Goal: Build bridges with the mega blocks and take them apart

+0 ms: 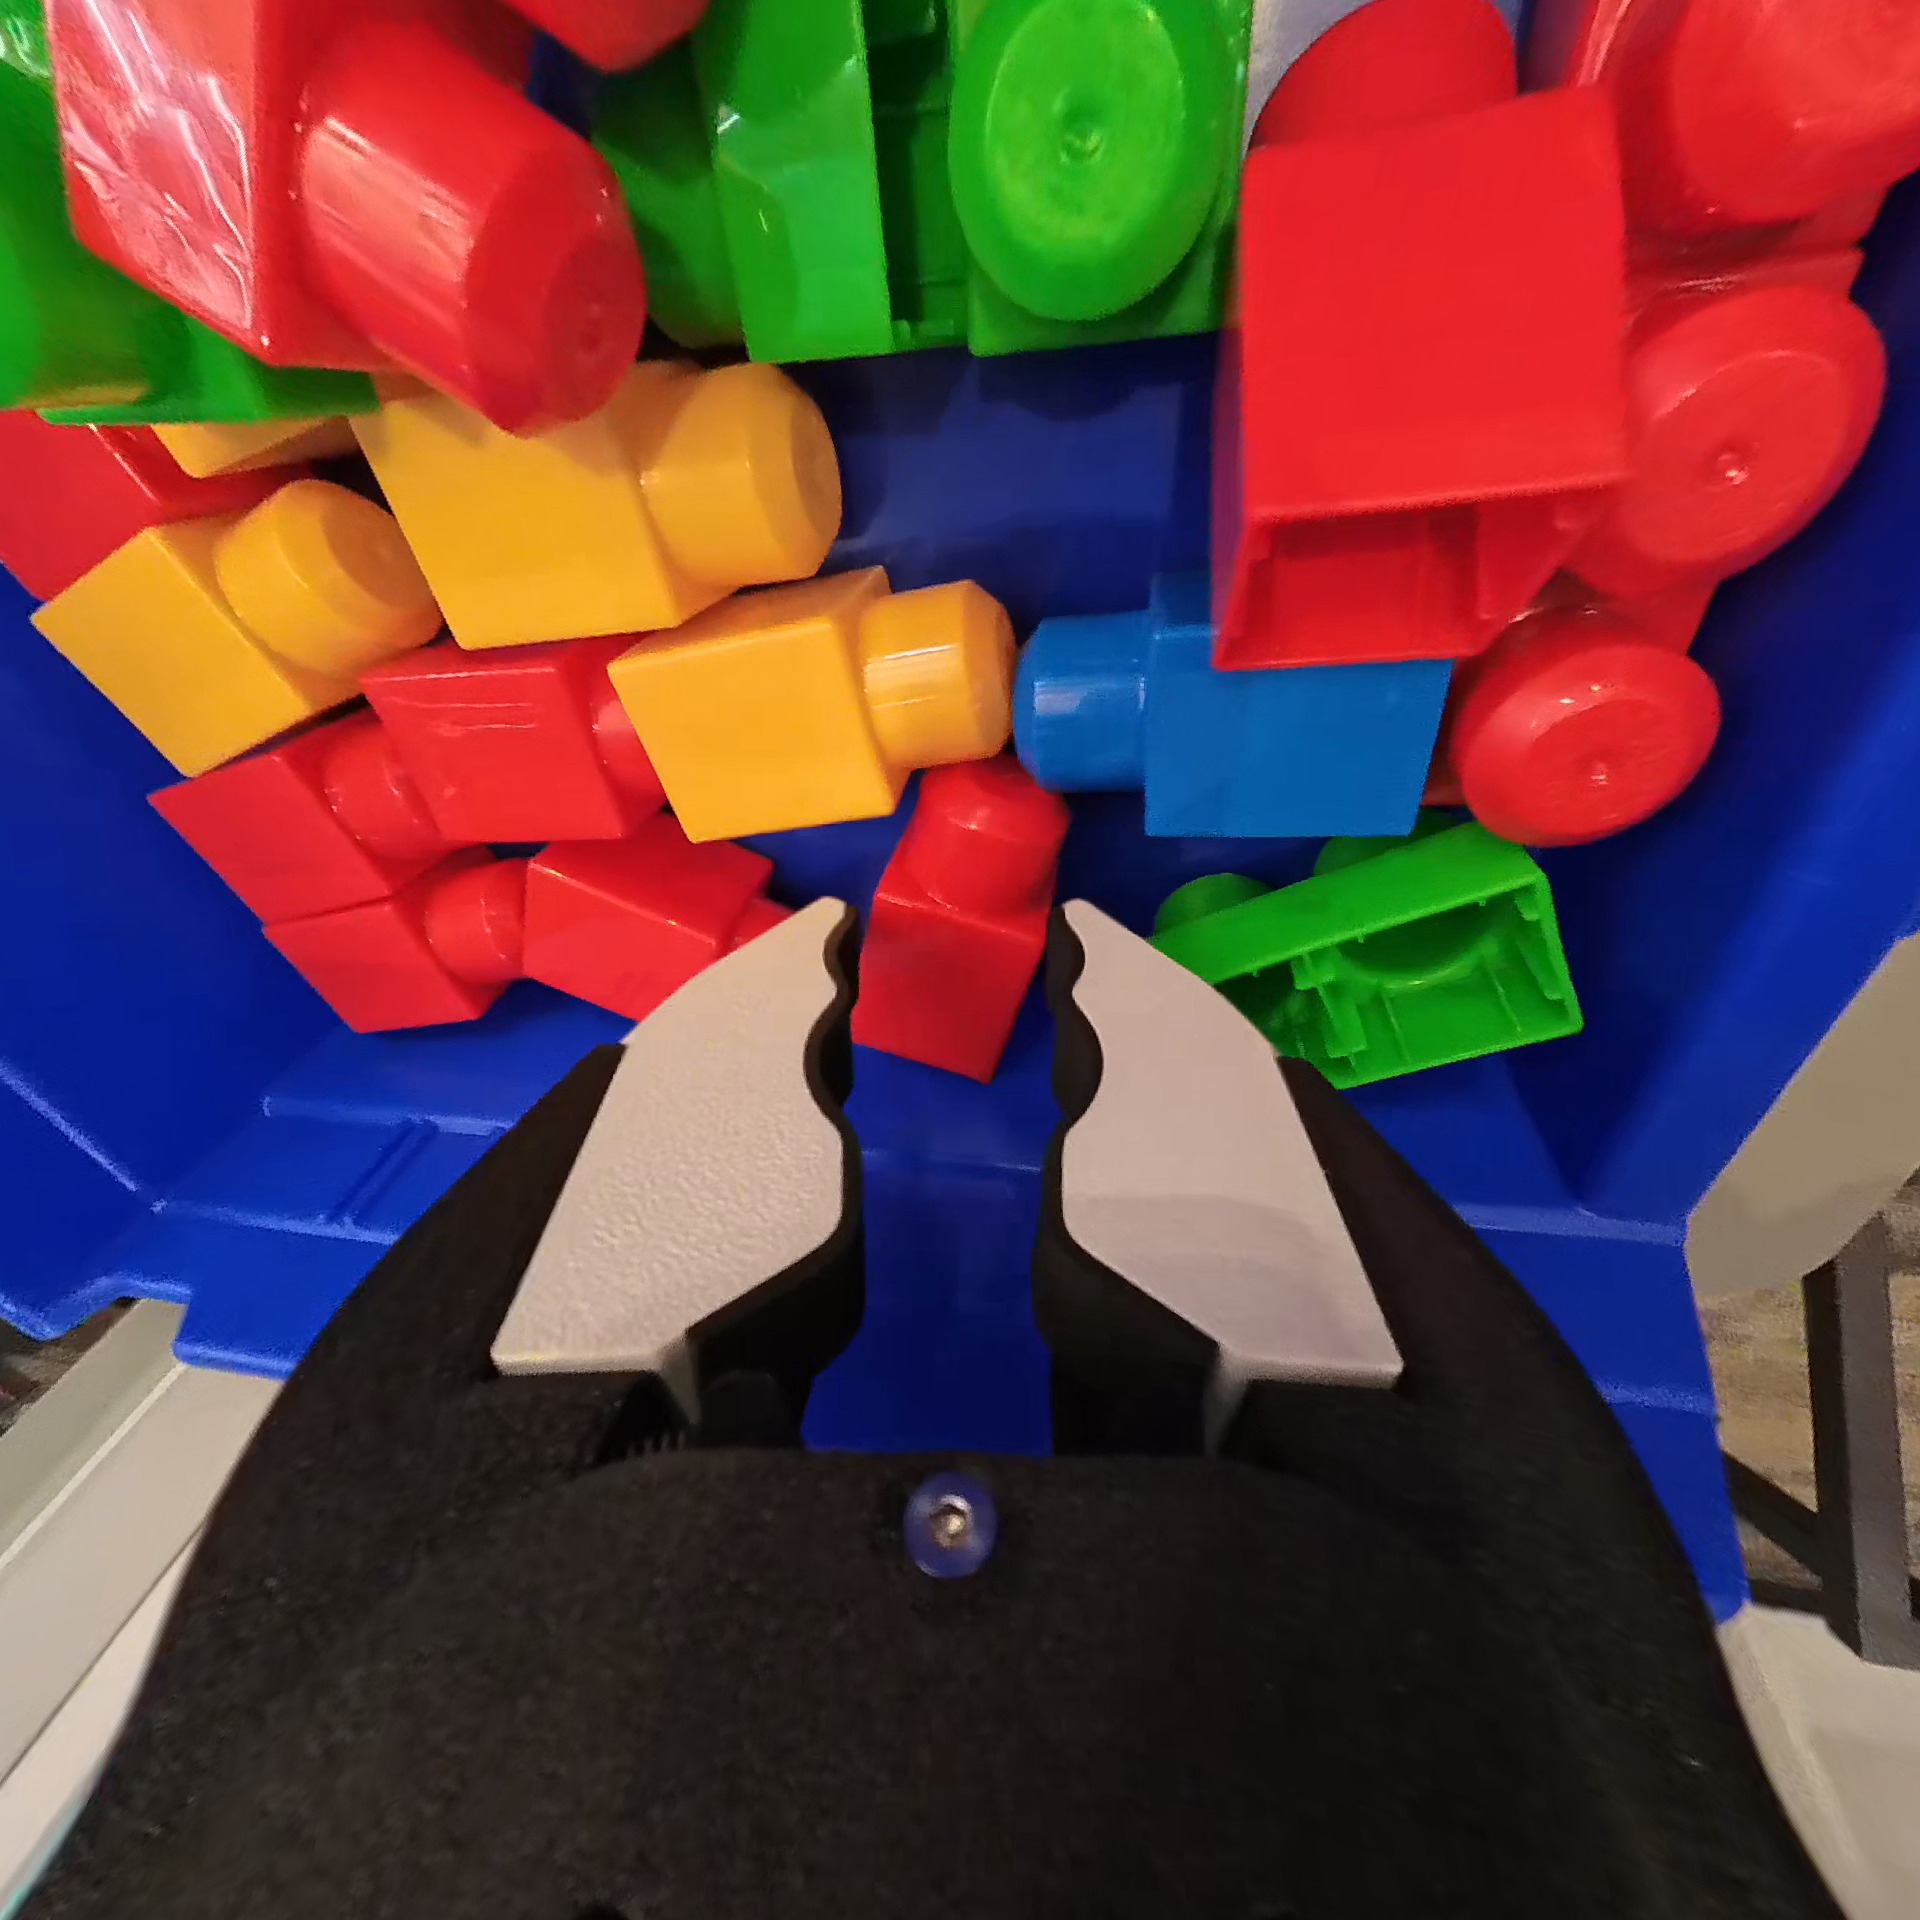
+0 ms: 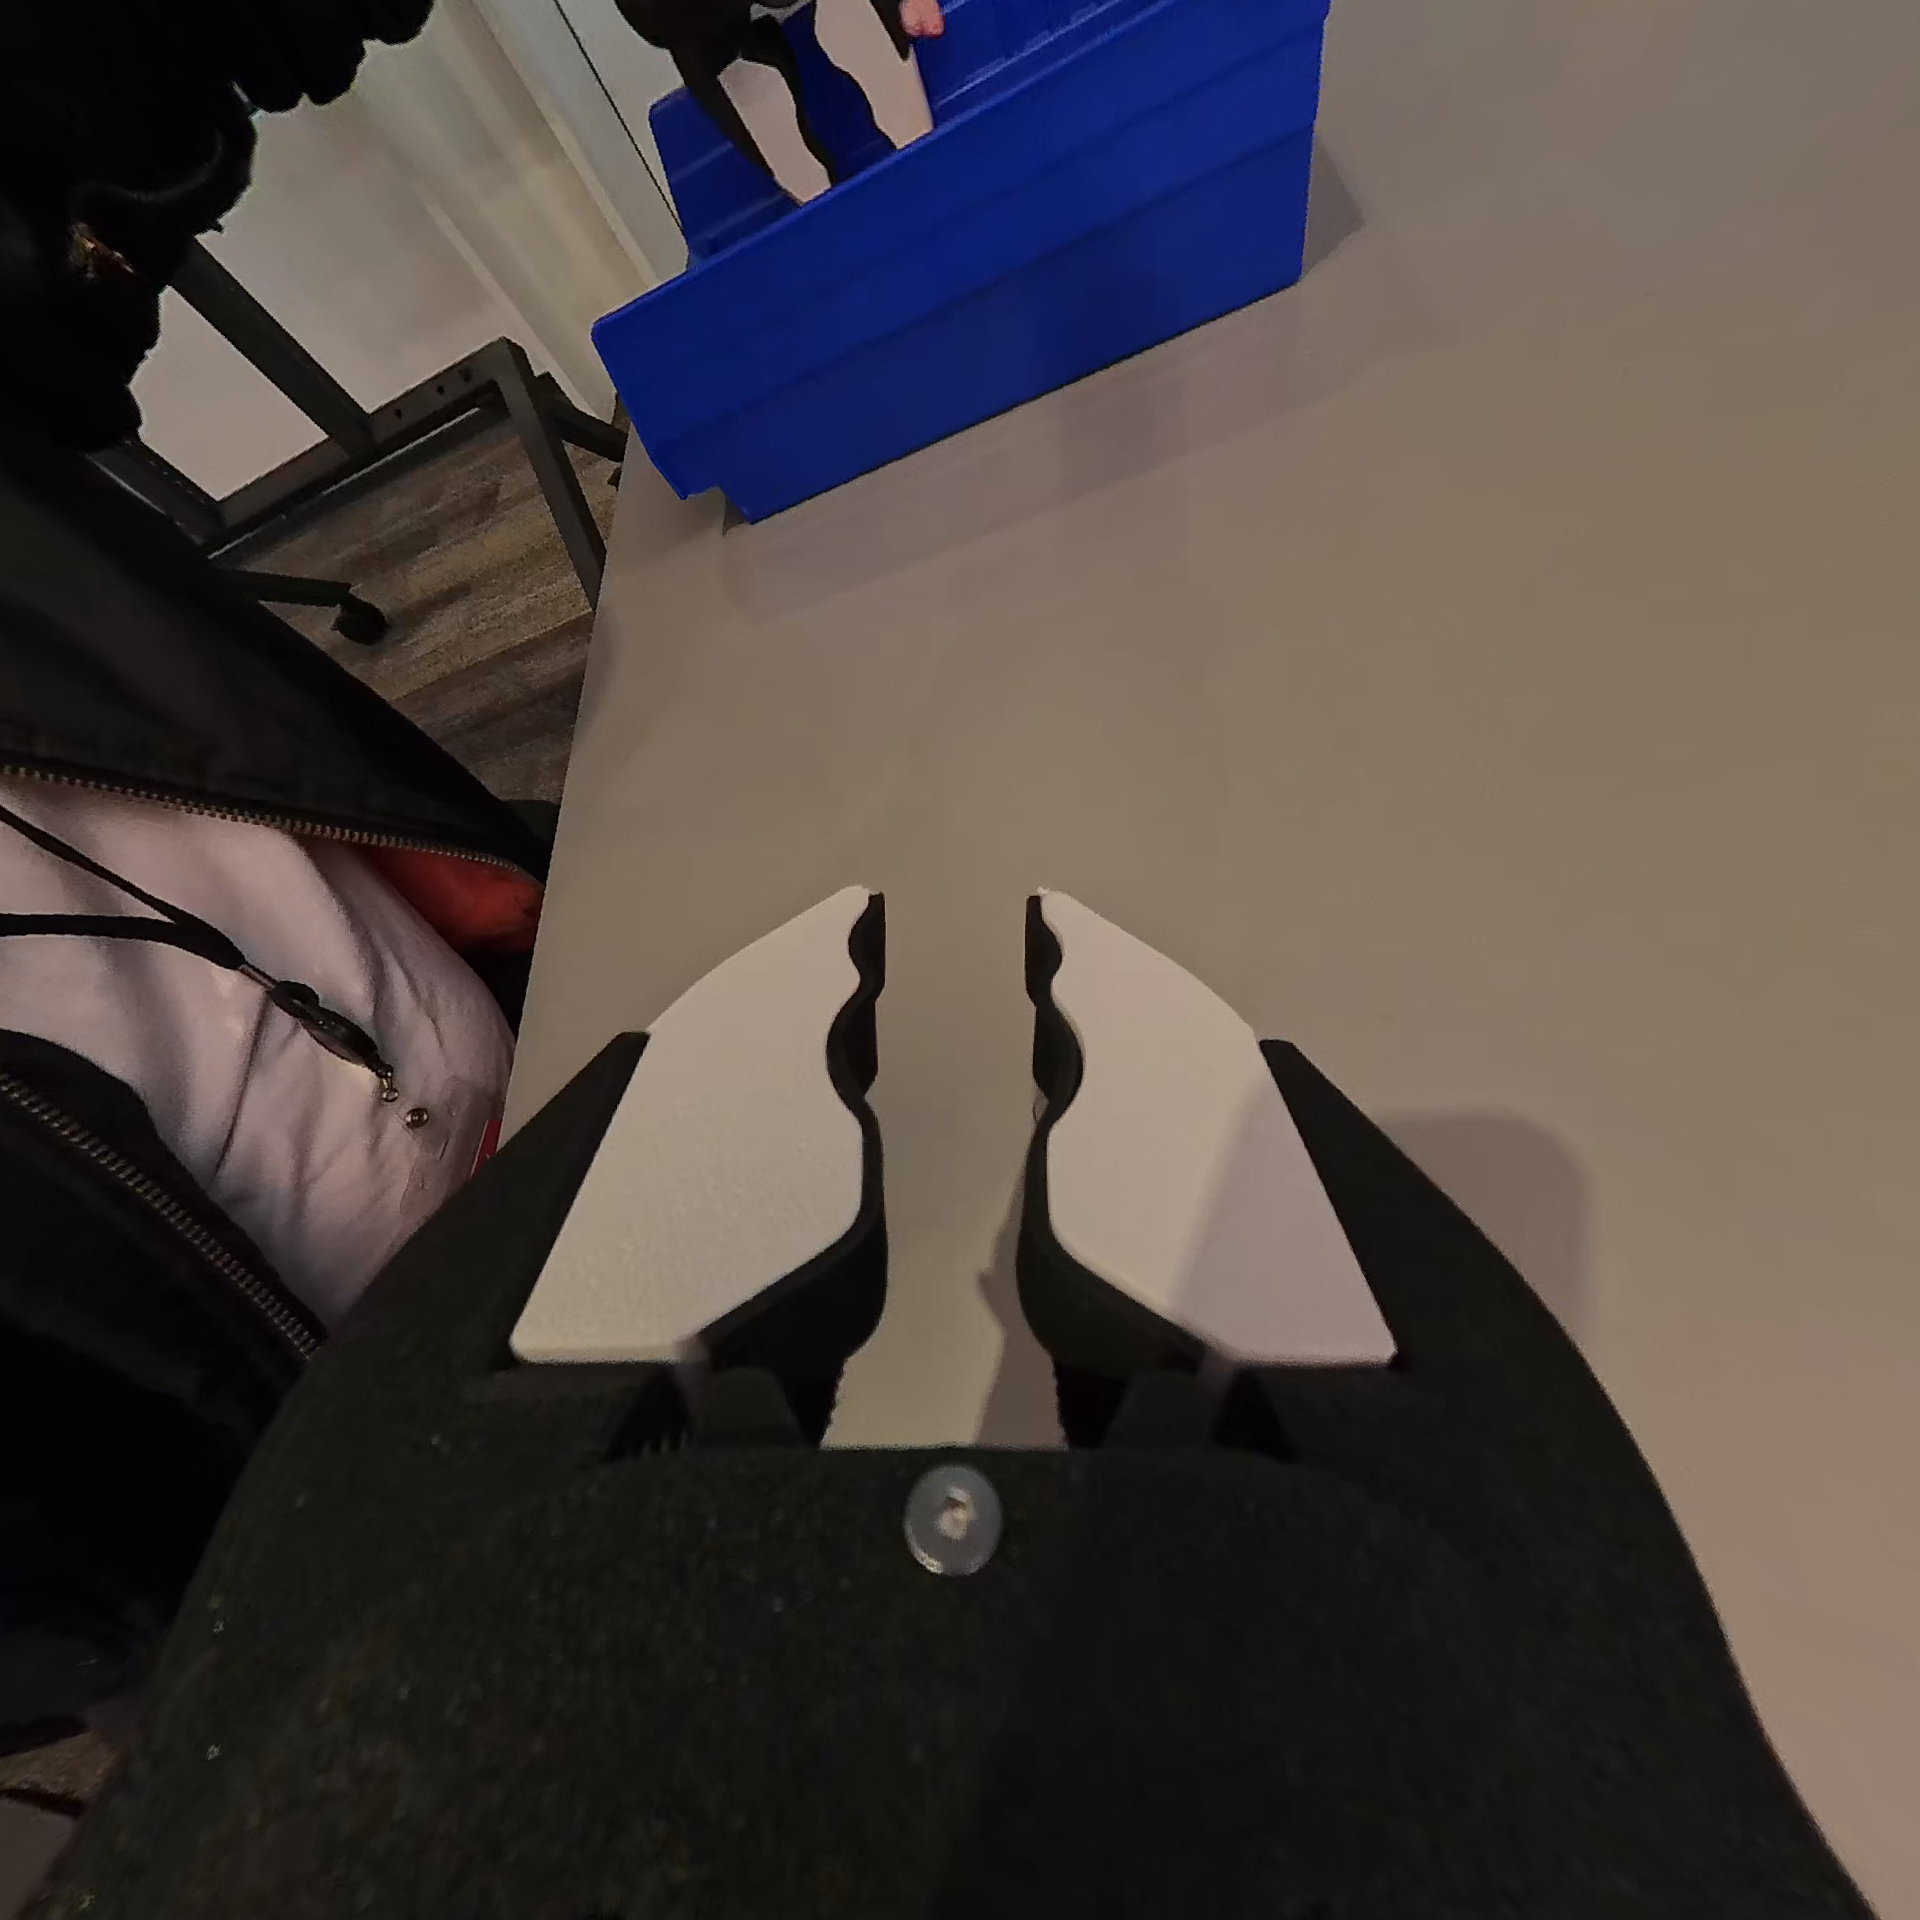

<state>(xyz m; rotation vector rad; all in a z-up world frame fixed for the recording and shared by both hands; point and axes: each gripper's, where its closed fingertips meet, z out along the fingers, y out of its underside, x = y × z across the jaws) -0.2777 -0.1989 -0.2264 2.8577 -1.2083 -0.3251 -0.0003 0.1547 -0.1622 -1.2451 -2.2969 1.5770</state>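
Only the left wrist view shows the blocks: the left gripper [image 1: 951,914], jaws part open, flanks a red block [image 1: 961,914] in the bin [image 1: 727,1122]. The right gripper [image 2: 954,904] hovers over the bare surface [image 2: 1455,727], jaws part open, holding nothing.

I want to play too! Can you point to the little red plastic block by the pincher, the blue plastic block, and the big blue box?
Small red plastic block [image 1: 951,935]: left wrist view, on its square body.
Blue plastic block [image 1: 1278,748]: left wrist view, on its flat side.
Big blue plastic bin [image 2: 987,343]: right wrist view, on its outer wall.
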